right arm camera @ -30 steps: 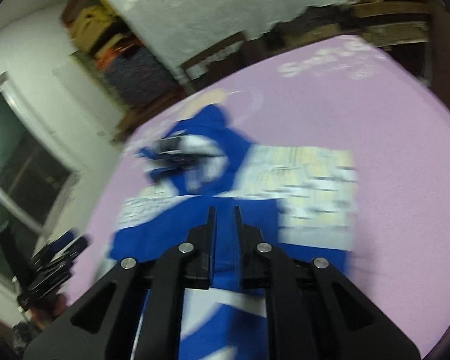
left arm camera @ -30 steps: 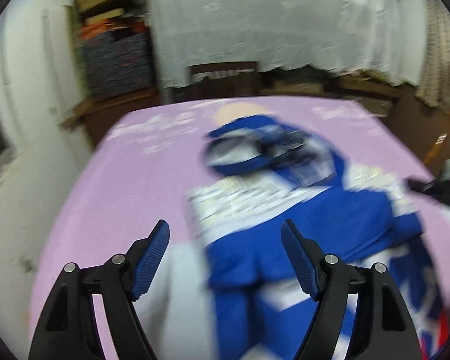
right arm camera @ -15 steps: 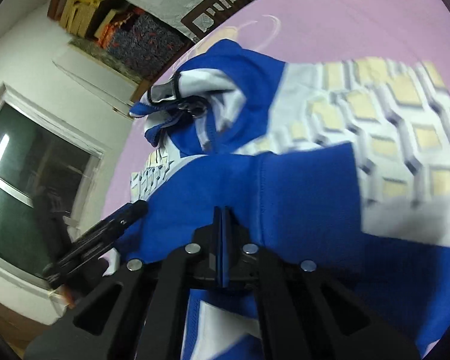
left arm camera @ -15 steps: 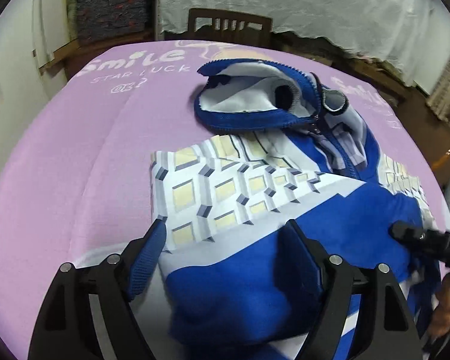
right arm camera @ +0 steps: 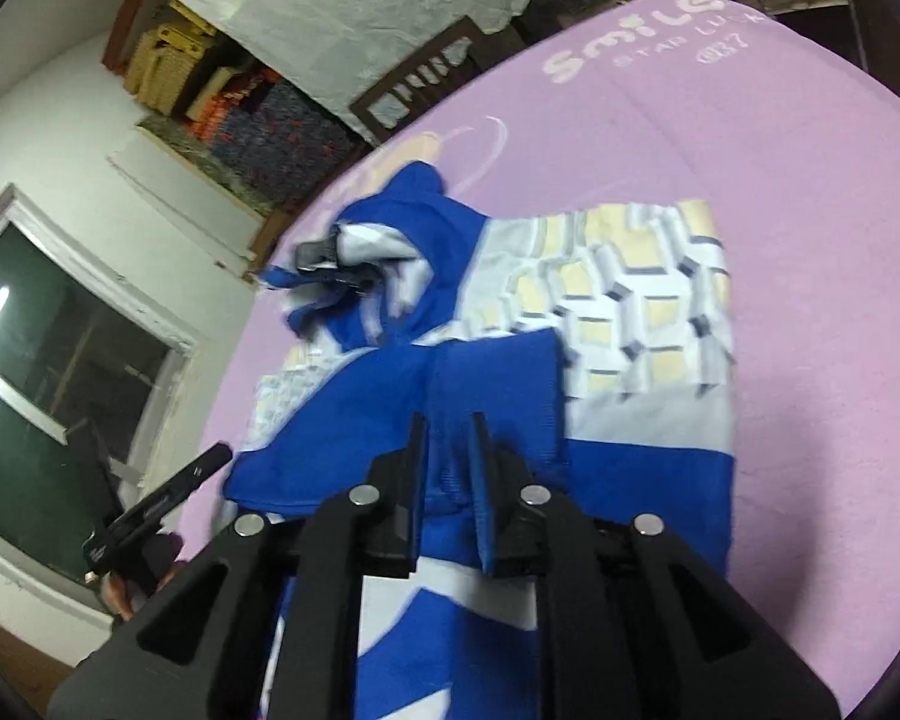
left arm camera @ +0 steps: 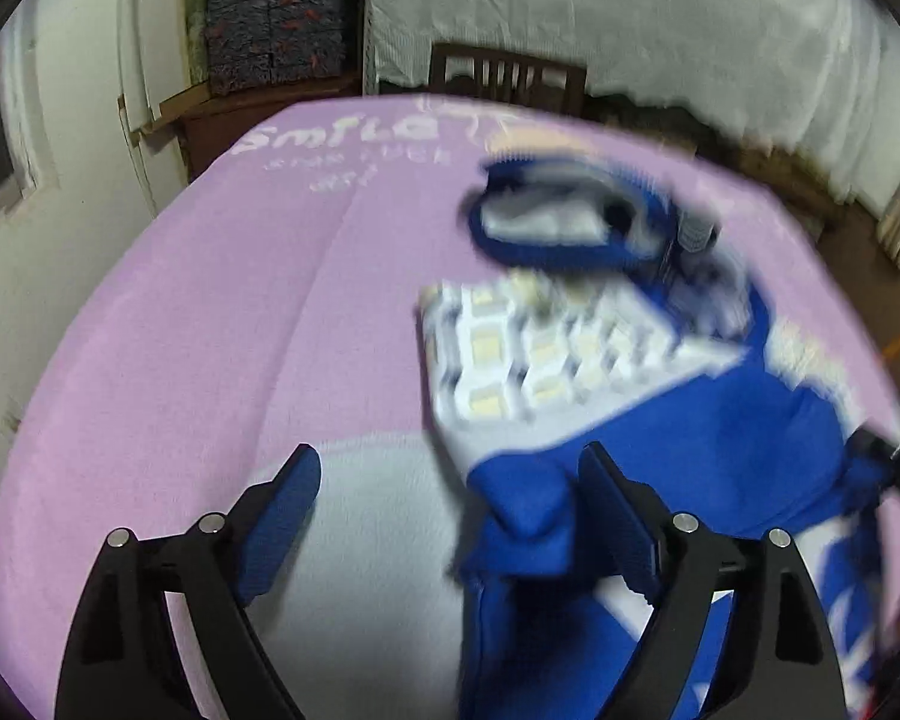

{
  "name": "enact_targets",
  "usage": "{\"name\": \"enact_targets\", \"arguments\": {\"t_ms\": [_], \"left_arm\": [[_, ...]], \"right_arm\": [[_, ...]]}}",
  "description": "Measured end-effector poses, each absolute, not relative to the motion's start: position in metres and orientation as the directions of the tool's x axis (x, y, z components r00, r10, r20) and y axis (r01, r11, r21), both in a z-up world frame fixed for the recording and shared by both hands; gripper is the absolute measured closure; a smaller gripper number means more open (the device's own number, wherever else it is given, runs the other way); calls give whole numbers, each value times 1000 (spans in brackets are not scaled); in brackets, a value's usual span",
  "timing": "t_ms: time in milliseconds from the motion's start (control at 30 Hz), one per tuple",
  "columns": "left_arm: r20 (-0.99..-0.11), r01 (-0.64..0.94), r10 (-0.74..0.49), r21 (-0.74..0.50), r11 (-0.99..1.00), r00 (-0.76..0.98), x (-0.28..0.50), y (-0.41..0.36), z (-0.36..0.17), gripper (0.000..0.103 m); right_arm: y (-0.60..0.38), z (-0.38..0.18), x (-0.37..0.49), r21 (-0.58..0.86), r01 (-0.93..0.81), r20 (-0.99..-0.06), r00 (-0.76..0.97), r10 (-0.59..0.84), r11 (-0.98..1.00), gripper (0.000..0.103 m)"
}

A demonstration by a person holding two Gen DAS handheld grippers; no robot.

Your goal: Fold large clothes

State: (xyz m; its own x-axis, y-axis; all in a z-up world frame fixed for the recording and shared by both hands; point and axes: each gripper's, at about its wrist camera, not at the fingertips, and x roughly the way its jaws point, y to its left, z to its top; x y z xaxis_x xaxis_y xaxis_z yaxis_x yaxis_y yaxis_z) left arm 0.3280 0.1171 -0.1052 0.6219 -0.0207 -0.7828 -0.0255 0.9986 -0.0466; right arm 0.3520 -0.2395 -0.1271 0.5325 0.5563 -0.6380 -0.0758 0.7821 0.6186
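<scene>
Jacket [right arm camera: 642, 444], blue and white, is lying mid-frame on the pink sheet [right arm camera: 810, 240]. My right claw [right arm camera: 447, 438] is just parting narrowly around a blue fold; my left claw [left arm camera: 447, 480] is spreading wide, gripping nothing.

White lettering on the pink bedsheet [right arm camera: 810, 240] reads "Smile" with "STAR LUCK" beneath, at the upper right of the right wrist view. In the left wrist view the same print sits upper centre, blurred past "Smile"
</scene>
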Motion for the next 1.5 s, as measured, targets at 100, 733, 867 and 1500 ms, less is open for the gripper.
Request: {"name": "enact_targets", "arguments": {"t_ms": [100,733,867,1500], "left_arm": [[-808,-18,35,30,999,588,332,103,-122,13],[-782,-162,19,-105,981,623,325,147,-89,6],[-783,-160,19,-103,982,621,321,149,-88,5],[-826,-125,33,-45,991,562,329,129,-109,5]], "right_arm": [[-239,-144,359,628,-45,-658,503,561,777,93],[-135,-49,401,397,-249,-693,550,466,883,62],[-115,-32,440,365,-236,-706,561,433,901,60],[-43,-142,602,169,-199,-836,490,248,965,51]]}}
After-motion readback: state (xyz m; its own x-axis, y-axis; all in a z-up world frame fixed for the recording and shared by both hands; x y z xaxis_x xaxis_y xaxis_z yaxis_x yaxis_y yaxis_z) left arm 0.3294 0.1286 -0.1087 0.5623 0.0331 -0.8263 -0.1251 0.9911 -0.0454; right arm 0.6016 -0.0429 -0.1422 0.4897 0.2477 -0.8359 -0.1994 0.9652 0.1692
